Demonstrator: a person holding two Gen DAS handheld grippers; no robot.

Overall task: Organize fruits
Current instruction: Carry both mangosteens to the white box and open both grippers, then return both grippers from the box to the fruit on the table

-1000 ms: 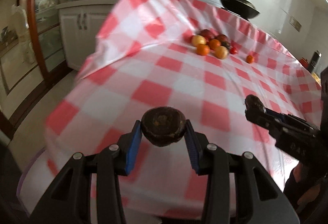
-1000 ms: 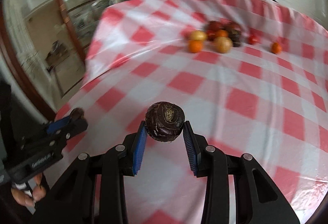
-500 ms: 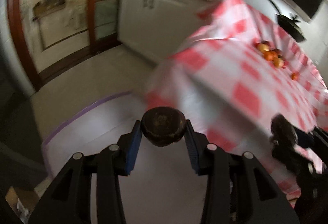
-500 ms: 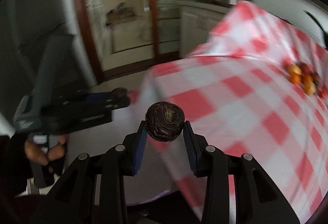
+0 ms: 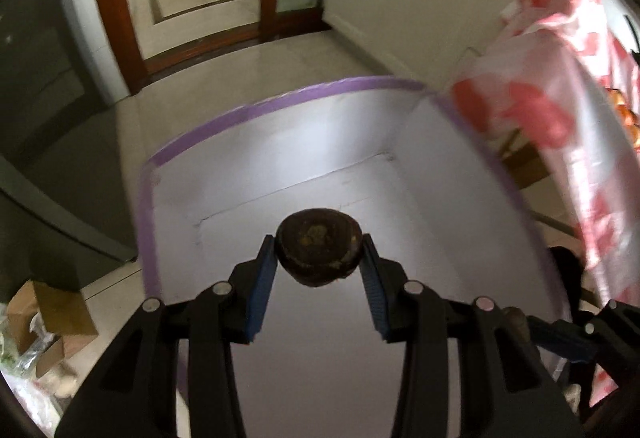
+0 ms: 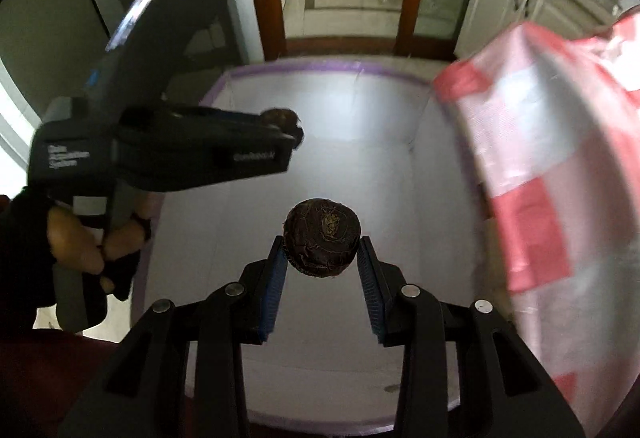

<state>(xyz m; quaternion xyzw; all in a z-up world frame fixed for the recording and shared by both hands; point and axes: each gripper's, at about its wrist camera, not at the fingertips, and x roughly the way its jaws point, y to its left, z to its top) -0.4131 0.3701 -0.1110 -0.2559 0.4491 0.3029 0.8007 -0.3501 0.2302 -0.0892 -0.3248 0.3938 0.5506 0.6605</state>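
Left wrist view: our left gripper point(image 5: 319, 258) is clenched on a dark wrinkled fruit point(image 5: 318, 252), pinched between the blue pads point(image 5: 262, 278) at its widest part so it can't roll out. Directly below and ahead of the gripper sits a white box point(image 5: 280, 157) with purple-taped rim, standing on the floor. We judge it the drop spot for this fruit type. To the gripper's right hangs the red-checked tablecloth point(image 5: 560, 109) over the surface edge; a few orange fruits point(image 5: 624, 109) show at the far right, blurred.

Right wrist view: our right gripper point(image 6: 322, 258) is grasping a second dark fruit point(image 6: 322, 238), also squeezed at mid-height, held over the same box point(image 6: 320, 109). To its left and ahead, the left gripper point(image 6: 294, 127) reaches in over the box from the side, its fruit just visible at the tip. The hand point(image 6: 80, 242) holding it is lower left. Both point steeply down, so release into the box looks next.
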